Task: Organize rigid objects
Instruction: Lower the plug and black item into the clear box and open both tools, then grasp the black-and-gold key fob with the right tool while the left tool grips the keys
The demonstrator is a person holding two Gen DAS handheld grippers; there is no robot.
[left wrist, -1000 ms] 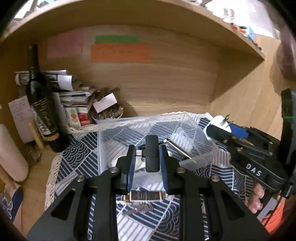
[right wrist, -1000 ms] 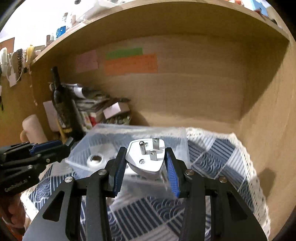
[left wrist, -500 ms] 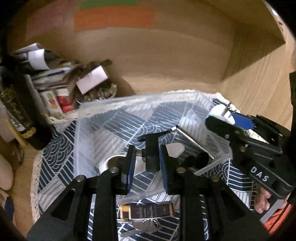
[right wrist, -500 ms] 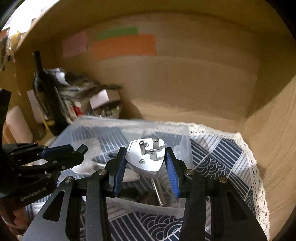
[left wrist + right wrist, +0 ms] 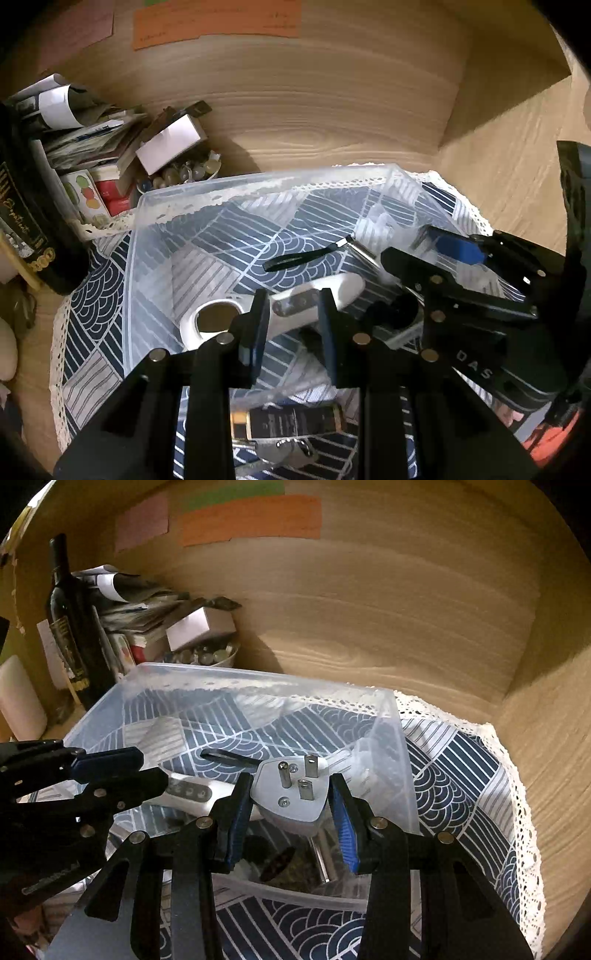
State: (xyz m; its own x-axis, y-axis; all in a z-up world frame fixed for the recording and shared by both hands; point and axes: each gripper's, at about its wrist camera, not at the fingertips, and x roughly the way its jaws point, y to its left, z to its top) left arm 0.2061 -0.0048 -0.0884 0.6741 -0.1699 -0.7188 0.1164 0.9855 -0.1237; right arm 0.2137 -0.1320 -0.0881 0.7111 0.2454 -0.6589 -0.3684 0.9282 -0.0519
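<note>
A clear plastic bin (image 5: 258,184) stands on a blue patterned cloth; it also shows in the right wrist view (image 5: 388,709). My left gripper (image 5: 291,328) is open and empty above the bin, over a white remote-like device (image 5: 317,295). A small black object (image 5: 391,310) lies in the bin to its right. My right gripper (image 5: 291,805) is shut on a white three-pin plug adapter (image 5: 291,794) and holds it over the bin's right part. The right gripper also shows in the left wrist view (image 5: 436,258), and the left gripper in the right wrist view (image 5: 122,768).
A dark wine bottle (image 5: 70,627), stacked papers and boxes (image 5: 92,147) and a bowl of small items (image 5: 207,657) crowd the back left. A lighter-like case with keys (image 5: 291,424) lies on the cloth in front of the bin. Wooden walls close in at the back and right.
My left gripper has opened and let go of the small black object, which now lies in the bin. Both grippers have moved forward and lower over the bin.
</note>
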